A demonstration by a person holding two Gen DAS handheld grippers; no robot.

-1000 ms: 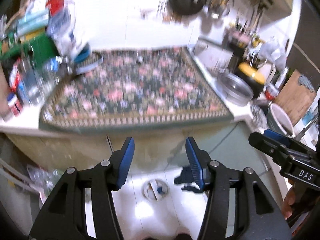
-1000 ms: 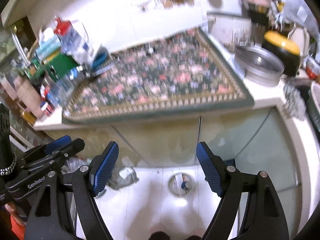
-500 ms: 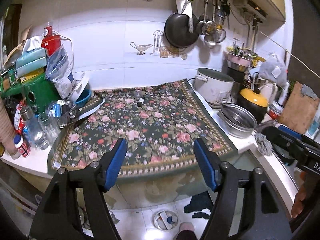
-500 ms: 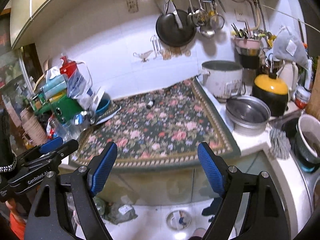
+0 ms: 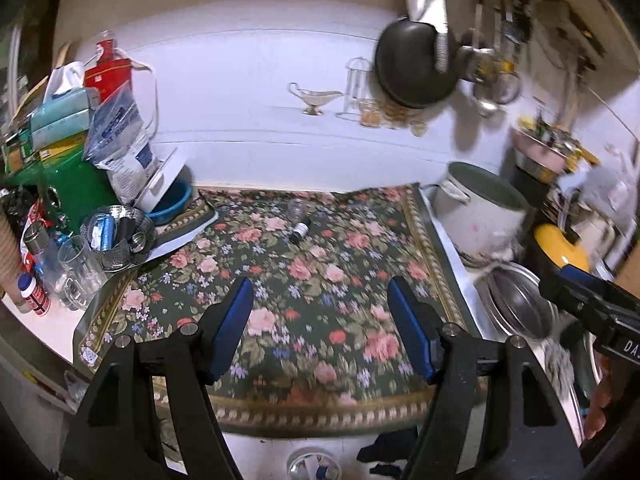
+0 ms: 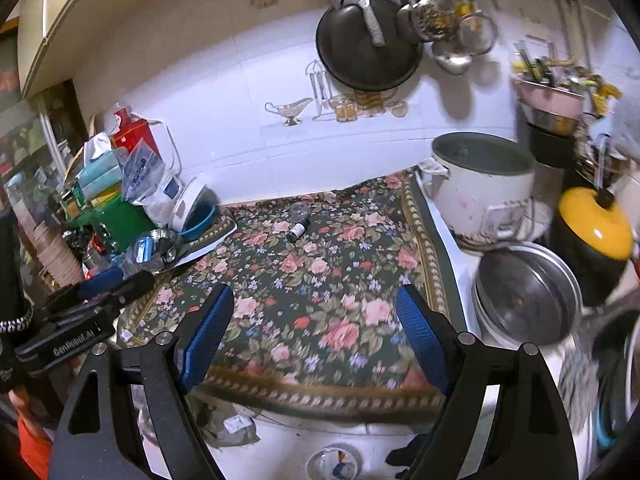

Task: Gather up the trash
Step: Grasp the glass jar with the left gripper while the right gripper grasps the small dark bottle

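Blurred at the edges, the floral mat (image 5: pixel 320 280) carries a small dark bottle (image 5: pixel 301 231) beside a clear jar (image 5: pixel 296 209), labels unreadable. Left gripper (image 5: pixel 320 320) and right gripper (image 6: pixel 316 328) gape empty; "GenRobot.AI" is legible.

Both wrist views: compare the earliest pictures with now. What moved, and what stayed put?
Both grippers, the left gripper and the right gripper, rose from floor level towards the floral cloth on the counter. The left one's jaws widened; both are empty. The small dark bottle and clear little jar lie unmoved on the cloth.
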